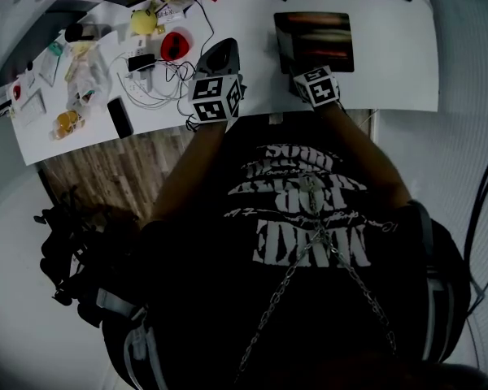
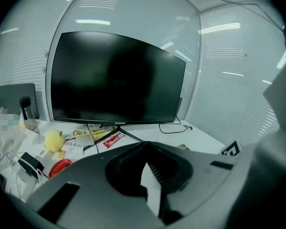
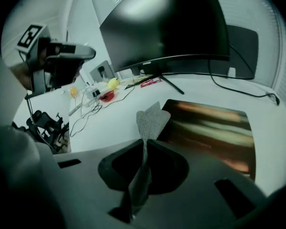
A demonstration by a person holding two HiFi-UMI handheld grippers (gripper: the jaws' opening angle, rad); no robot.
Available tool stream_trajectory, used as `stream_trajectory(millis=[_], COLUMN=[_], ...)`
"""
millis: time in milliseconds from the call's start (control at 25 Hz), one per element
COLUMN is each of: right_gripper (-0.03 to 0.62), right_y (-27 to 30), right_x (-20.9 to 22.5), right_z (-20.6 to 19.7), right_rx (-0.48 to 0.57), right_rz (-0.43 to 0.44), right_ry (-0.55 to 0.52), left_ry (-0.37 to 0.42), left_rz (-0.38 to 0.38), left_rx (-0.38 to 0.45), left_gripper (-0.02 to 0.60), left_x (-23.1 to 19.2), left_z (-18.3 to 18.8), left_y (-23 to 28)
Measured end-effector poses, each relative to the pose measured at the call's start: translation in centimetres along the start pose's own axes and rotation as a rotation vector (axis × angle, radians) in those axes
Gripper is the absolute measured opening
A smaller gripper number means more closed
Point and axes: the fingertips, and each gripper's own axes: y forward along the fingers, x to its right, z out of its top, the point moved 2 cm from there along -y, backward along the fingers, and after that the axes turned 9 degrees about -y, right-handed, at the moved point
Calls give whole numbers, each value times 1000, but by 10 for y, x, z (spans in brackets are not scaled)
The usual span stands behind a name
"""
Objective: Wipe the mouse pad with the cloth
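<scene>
The mouse pad is a dark rectangle with orange streaks, lying on the white desk at the right. In the right gripper view it fills the space just ahead. My right gripper is shut on a grey cloth, whose free corner sticks out past the jaws over the pad's near left corner. In the head view the right gripper hangs at the pad's near edge. The left gripper hovers over the desk left of the pad, its jaws together with nothing seen between them.
A large dark monitor stands at the back of the desk. Left of the pad lie a red round object, a yellow ball, tangled white cables, a black phone and small packets. The desk's near edge drops to wooden floor.
</scene>
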Motion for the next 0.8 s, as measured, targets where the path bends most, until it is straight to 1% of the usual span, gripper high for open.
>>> stream_trajectory(millis=[40, 120, 200, 280, 400, 480, 560, 680, 720, 800], right_gripper=[19, 18, 20, 19, 20, 20, 18, 20, 33, 165], right_y=[5, 5, -10, -33, -75, -97, -110, -113, -114, -124], right_x=[-7, 4, 35, 74, 136, 164, 176, 177, 176, 175], right_z=[-7, -27, -47, -69, -109, -137, -148, -147, -146, -137], right_rx=[-26, -71, -76, -75, -102, -113, -92, -37, -8, 59], right_rz=[8, -15, -69, -149, -300, -362, -374, -349, -339, -331], right_ry=[-26, -37, 19, 91, 156, 192, 189, 155, 156, 164], left_ry=[0, 1, 0, -4, 2, 7, 4, -12, -14, -15], left_rz=[-1, -3, -2, -3, -13, -17, -12, -3, -2, -5], left_rx=[0, 0, -2, -4, -5, -9, -12, -18, -18, -5], left_gripper=[5, 5, 5, 5, 5, 5, 5, 5, 5, 5], left_x=[1, 2, 2, 5, 14, 19, 22, 27, 30, 38], left_z=[0, -1, -3, -5, -7, -9, -12, -16, -17, -14], left_y=[0, 1, 2, 2, 6, 7, 8, 10, 10, 9])
